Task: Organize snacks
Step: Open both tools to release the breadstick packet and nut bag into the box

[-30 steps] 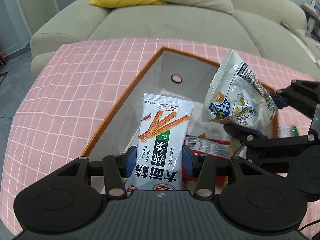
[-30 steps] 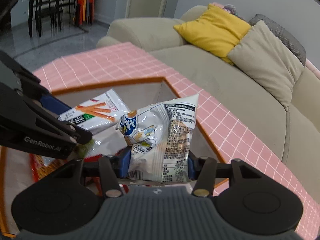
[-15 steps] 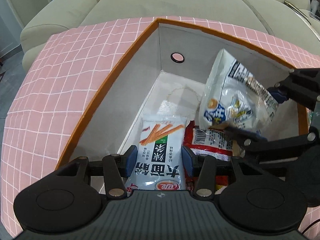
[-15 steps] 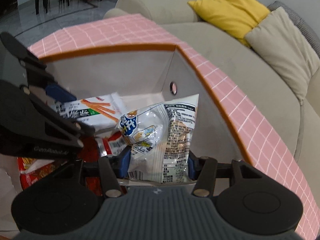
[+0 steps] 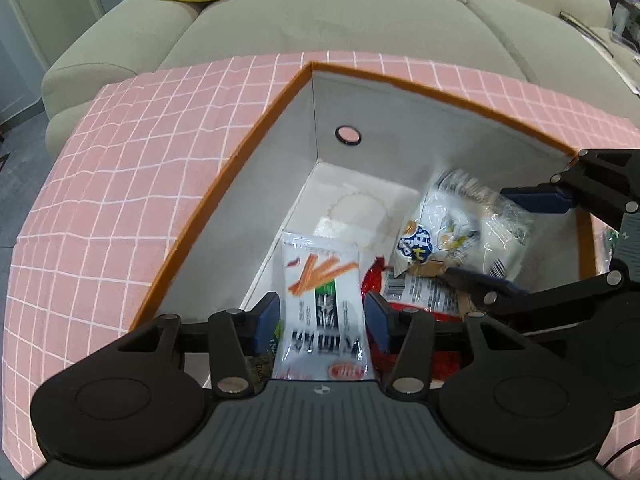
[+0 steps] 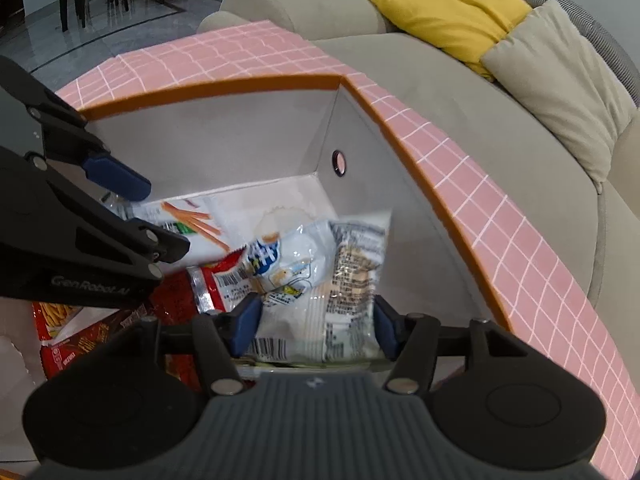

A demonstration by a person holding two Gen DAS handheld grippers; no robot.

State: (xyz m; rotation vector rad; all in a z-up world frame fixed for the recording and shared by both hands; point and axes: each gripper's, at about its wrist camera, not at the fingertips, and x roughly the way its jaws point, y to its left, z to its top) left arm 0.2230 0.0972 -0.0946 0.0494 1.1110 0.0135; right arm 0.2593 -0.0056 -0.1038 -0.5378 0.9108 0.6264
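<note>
Stick-snack packet (image 5: pixel 320 300) between left jaws, pads apart.

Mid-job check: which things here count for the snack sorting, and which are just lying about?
Job: storage box; stick-snack packet between the left tool fingers; white snack bag in the right tool; red packets.

Lying about: sofa; yellow cushion; pink tablecloth.

We found the box (image 5: pixel 256 148) at frame centre on the table (image 5: pixel 120 184), with the sofa (image 5: pixel 320 12) behind it. Inside, the stick-snack packet (image 5: pixel 320 280) lay left of the puffed-snack bag (image 5: pixel 460 236).
</note>
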